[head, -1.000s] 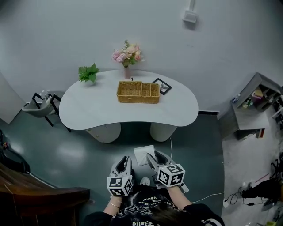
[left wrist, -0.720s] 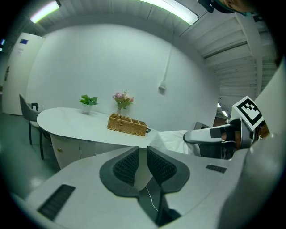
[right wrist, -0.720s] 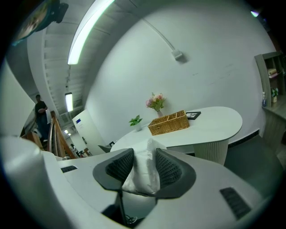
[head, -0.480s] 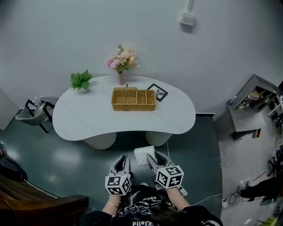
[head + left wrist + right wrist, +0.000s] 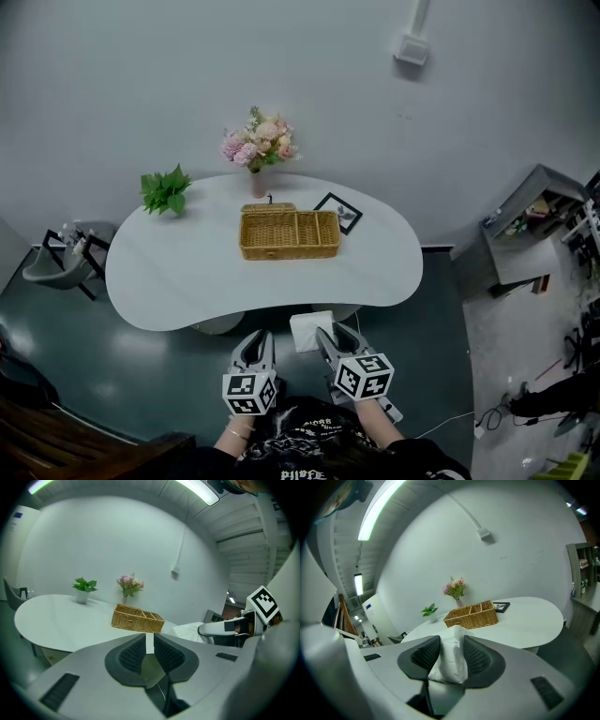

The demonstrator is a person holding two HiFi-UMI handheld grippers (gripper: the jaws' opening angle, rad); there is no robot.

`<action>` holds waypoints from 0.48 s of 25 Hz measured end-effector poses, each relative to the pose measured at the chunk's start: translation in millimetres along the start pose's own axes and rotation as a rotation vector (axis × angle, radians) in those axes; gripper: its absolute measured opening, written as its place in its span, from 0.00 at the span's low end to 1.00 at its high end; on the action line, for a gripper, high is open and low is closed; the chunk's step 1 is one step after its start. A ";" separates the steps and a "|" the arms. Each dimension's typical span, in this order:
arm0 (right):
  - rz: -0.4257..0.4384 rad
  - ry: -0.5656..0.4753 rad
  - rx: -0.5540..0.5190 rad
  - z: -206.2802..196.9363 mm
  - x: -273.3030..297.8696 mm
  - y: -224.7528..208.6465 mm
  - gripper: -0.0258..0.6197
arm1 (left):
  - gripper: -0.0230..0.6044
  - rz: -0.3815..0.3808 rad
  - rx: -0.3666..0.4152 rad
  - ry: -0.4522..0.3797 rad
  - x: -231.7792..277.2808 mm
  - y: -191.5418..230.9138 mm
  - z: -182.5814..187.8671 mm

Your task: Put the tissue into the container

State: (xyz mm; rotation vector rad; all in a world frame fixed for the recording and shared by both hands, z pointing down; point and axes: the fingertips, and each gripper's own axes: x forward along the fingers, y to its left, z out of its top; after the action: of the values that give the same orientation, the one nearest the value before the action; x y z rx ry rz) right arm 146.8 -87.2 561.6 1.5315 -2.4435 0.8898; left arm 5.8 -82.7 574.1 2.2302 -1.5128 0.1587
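Note:
A white tissue pack [image 5: 307,330] is clamped between the pads of my right gripper [image 5: 322,334], held low in front of the person and short of the table's near edge. The right gripper view shows the tissue pack [image 5: 452,660] filling the gap of the right gripper [image 5: 451,649]. A wicker basket [image 5: 289,234] with dividers stands on the white table [image 5: 187,277], towards the back. My left gripper [image 5: 258,339] hangs beside the right one, jaws nearly together and empty. In the left gripper view the left gripper [image 5: 146,644] points at the basket [image 5: 137,618].
Behind the basket stand a vase of pink flowers [image 5: 258,150], a small potted plant [image 5: 164,190] and a black picture frame [image 5: 338,211]. A chair [image 5: 56,258] stands left of the table and a grey shelf unit [image 5: 525,225] to the right, on a dark floor.
The table and basket have shifted lower in the head view. Both grippers keep their pose, the right still closed on the tissue pack.

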 end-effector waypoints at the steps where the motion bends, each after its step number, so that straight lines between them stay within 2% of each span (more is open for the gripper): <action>1: -0.007 -0.004 0.003 4.1 6.9 0.2 0.32 | 0.14 -0.006 0.008 0.002 5.8 5.6 4.2; 4: -0.026 -0.014 0.011 15.5 27.8 2.5 0.32 | 0.10 -0.034 0.028 0.000 21.5 20.9 17.9; 12: -0.067 -0.038 0.020 36.0 77.8 16.3 0.31 | 0.08 -0.059 0.060 0.014 56.4 70.4 45.2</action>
State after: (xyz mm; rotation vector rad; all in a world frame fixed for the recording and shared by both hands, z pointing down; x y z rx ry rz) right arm 102.8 -162.3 556.4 1.6415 -2.4002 0.8840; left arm -42.4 -171.4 572.7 2.3125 -1.4516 0.2036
